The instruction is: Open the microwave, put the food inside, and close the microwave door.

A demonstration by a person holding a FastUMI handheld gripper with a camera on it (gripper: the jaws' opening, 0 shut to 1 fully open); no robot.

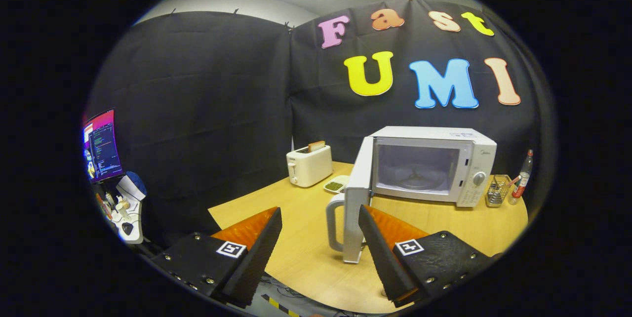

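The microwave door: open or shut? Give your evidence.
Open. The microwave door is swung out edge-on toward the gripper, leaving the cavity and turntable exposed. The gripper's fingers are spread, holding nothing.

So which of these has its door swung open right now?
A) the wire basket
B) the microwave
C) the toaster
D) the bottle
B: the microwave shows its bare cavity, and its door stands swung out toward the open gripper, handle just ahead of the fingers.
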